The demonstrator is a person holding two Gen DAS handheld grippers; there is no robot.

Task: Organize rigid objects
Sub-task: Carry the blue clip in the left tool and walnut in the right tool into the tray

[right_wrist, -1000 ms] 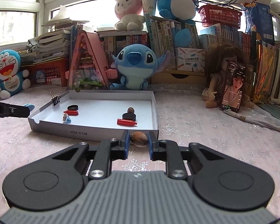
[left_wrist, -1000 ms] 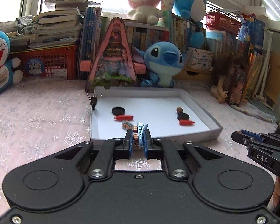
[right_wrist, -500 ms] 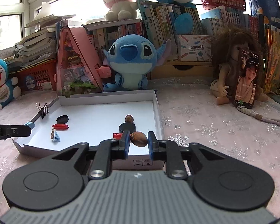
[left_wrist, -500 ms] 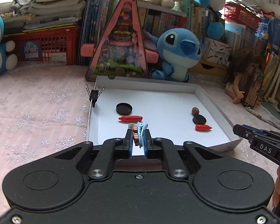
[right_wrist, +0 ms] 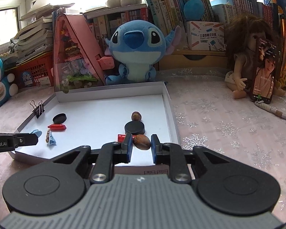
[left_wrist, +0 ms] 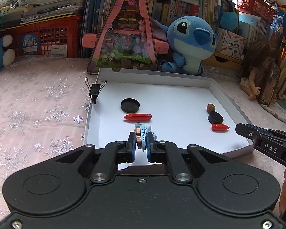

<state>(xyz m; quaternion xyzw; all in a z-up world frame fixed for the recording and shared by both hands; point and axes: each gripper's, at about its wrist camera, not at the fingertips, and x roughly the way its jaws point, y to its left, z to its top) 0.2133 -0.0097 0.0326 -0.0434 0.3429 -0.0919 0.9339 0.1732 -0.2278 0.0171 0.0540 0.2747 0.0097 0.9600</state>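
A white shallow box (left_wrist: 228, 99) (right_wrist: 167, 103) lies on the pink cloth. In it are two black discs (left_wrist: 130, 105) (right_wrist: 134, 127), two red capsules (left_wrist: 137, 117) (left_wrist: 220, 127), a small brown nut (left_wrist: 210, 107) (right_wrist: 136, 116) and a blue clip (right_wrist: 51, 138). My left gripper (left_wrist: 140, 141) is shut on a blue hair clip (left_wrist: 143, 136) above the box's front left. My right gripper (right_wrist: 142, 143) is shut on a brown nut (right_wrist: 142, 142) above the box's front right, and shows at the right in the left wrist view (left_wrist: 244, 130).
A black binder clip (left_wrist: 95, 90) grips the box's left wall. Behind the box stand a pink triangular toy house (left_wrist: 124, 30) and a blue Stitch plush (left_wrist: 190, 42). A doll with a phone (right_wrist: 263, 70) sits at the right. A red crate (left_wrist: 45, 38) and books line the back.
Both grippers have moved forward and now hang over the box's front edge, each still holding its object. The right jaws look slightly wider around the nut.
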